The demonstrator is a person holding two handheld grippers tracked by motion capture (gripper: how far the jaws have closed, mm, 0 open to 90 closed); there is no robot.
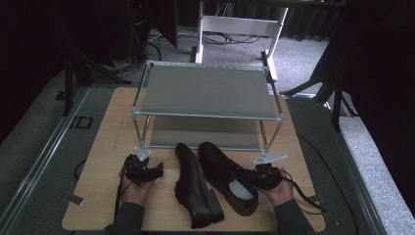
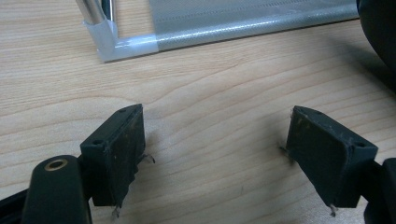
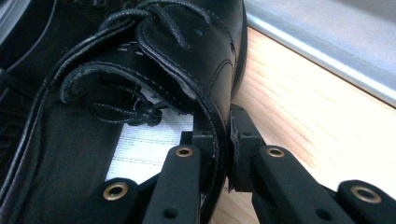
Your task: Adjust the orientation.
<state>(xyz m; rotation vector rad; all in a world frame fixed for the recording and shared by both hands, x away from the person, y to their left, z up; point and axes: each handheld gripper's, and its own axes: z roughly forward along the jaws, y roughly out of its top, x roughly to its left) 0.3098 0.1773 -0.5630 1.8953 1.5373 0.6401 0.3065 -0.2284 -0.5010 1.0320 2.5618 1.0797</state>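
Two black leather lace-up shoes lie side by side on the wooden table in front of a metal shoe rack (image 1: 205,90). The left shoe (image 1: 193,188) lies on its side. The right shoe (image 1: 226,176) (image 3: 140,93) stands upright, its pale insole showing. My right gripper (image 1: 262,177) (image 3: 223,140) is shut on the right shoe's side wall at the collar, one pad inside and one outside. My left gripper (image 1: 142,169) (image 2: 215,149) rests open over bare wood to the left of the shoes, nothing between its fingers (image 2: 116,154).
The rack's lower shelf (image 1: 203,132) sits just behind the shoes' toes; its corner post (image 2: 100,28) stands close ahead of the left gripper. The table's front edge (image 1: 195,229) is near my forearms. Grey carpet surrounds the table.
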